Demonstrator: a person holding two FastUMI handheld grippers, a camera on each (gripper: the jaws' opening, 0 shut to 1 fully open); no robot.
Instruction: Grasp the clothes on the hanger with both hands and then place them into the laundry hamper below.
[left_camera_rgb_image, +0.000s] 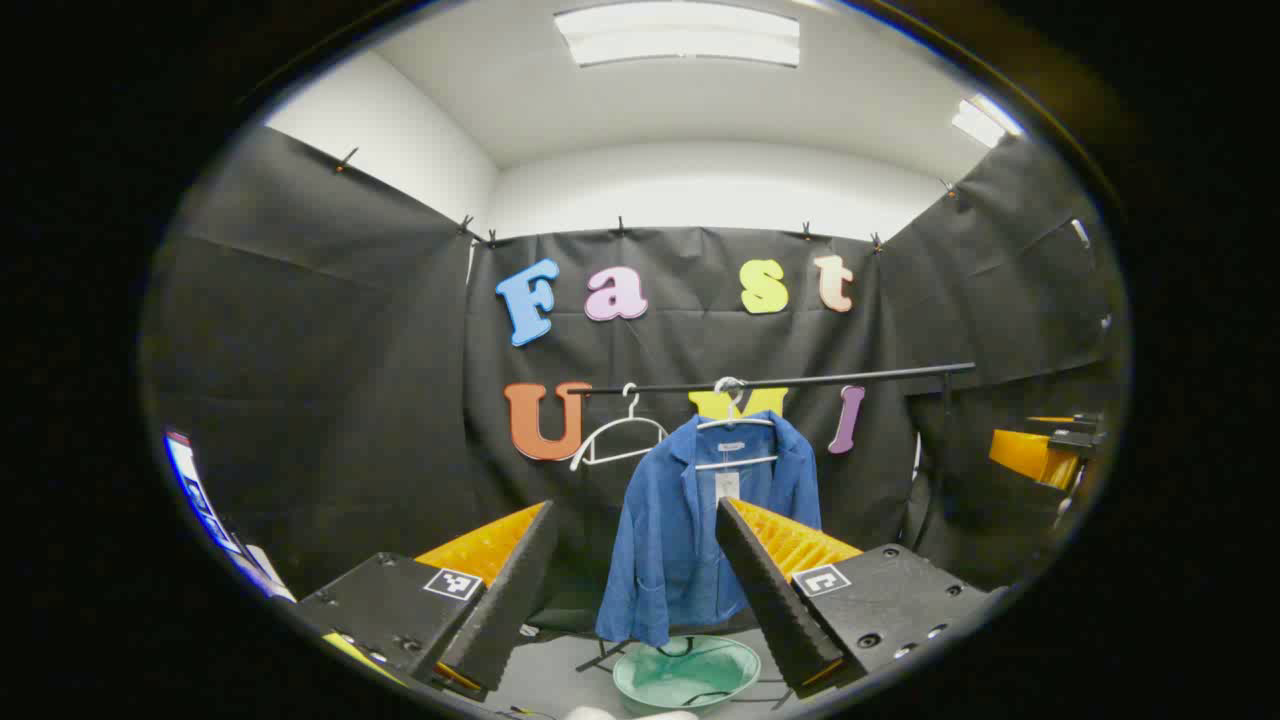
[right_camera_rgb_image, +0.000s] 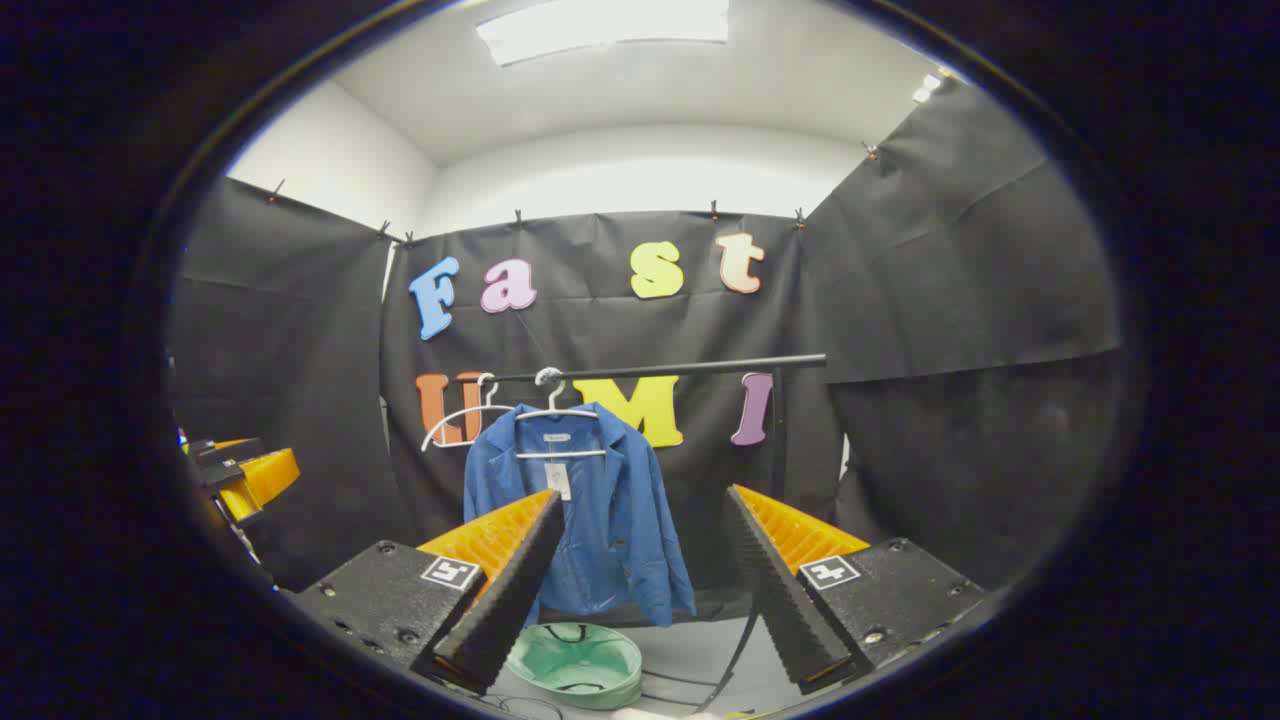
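Observation:
A blue jacket (left_camera_rgb_image: 690, 520) (right_camera_rgb_image: 590, 510) hangs on a white hanger (left_camera_rgb_image: 735, 425) (right_camera_rgb_image: 555, 410) from a black rail (left_camera_rgb_image: 790, 380) (right_camera_rgb_image: 660, 368). Below it on the floor lies a low green hamper (left_camera_rgb_image: 686, 672) (right_camera_rgb_image: 575, 663). My left gripper (left_camera_rgb_image: 635, 580) stands open, well short of the jacket, with nothing between its fingers. My right gripper (right_camera_rgb_image: 640, 580) is open too and holds nothing, also at a distance from the jacket. The right gripper (left_camera_rgb_image: 1045, 450) shows at the right edge of the left gripper view. At the left edge of the right gripper view sits the left gripper (right_camera_rgb_image: 240, 470).
An empty white hanger (left_camera_rgb_image: 618, 440) (right_camera_rgb_image: 460, 415) hangs on the rail left of the jacket. A black upright post (right_camera_rgb_image: 775, 470) carries the rail's right end. Black cloth walls close the booth on three sides. Cables (right_camera_rgb_image: 700, 680) lie on the grey floor near the hamper.

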